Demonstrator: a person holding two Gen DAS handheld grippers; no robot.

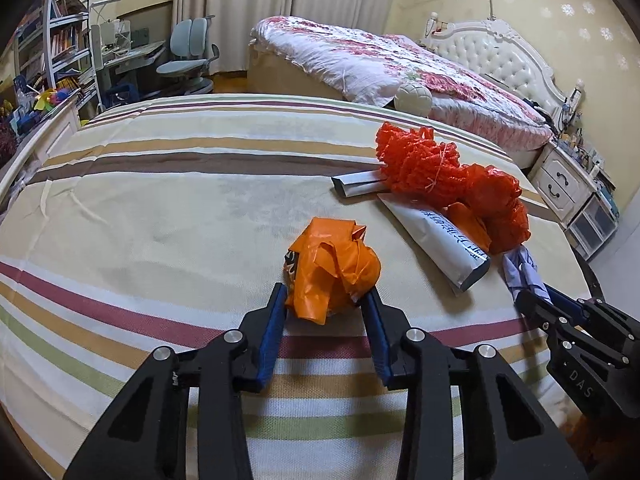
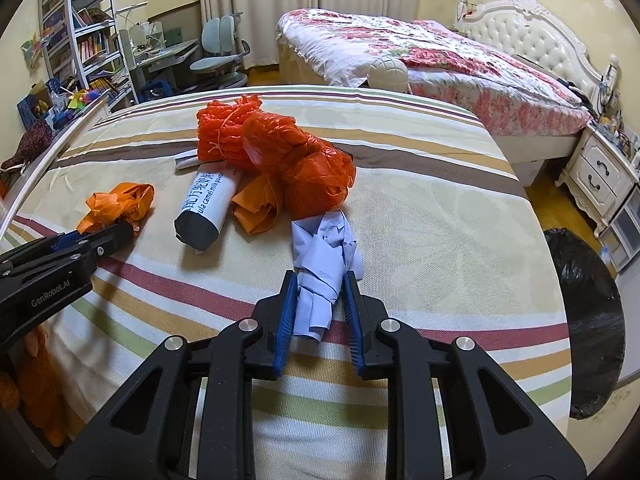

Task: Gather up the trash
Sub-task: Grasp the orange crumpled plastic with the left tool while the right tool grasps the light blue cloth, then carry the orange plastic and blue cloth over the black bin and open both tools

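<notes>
**A:** Nearest the lens, the right gripper (image 2: 319,294) is clenched on a crumpled pale-blue paper wad (image 2: 326,254) lying on the striped bedcover (image 1: 160,208). What makes this pick clean?

**B:** Judging from the frame, lift straight up; a loose tail hangs below the pads and could snag the cloth. The black-lined bin (image 2: 584,320) waits just off the bed's right edge.

**A:** And the other claw?

**B:** The left gripper (image 1: 326,300) grasps a balled orange plastic bag (image 1: 332,268), thin and glossy; squeeze gently, it will spring back.

**A:** Farther on?

**B:** A grey-and-white printed pouch (image 1: 440,240) under a red mesh net bag (image 1: 424,160), untouched, mid-bed.
</notes>
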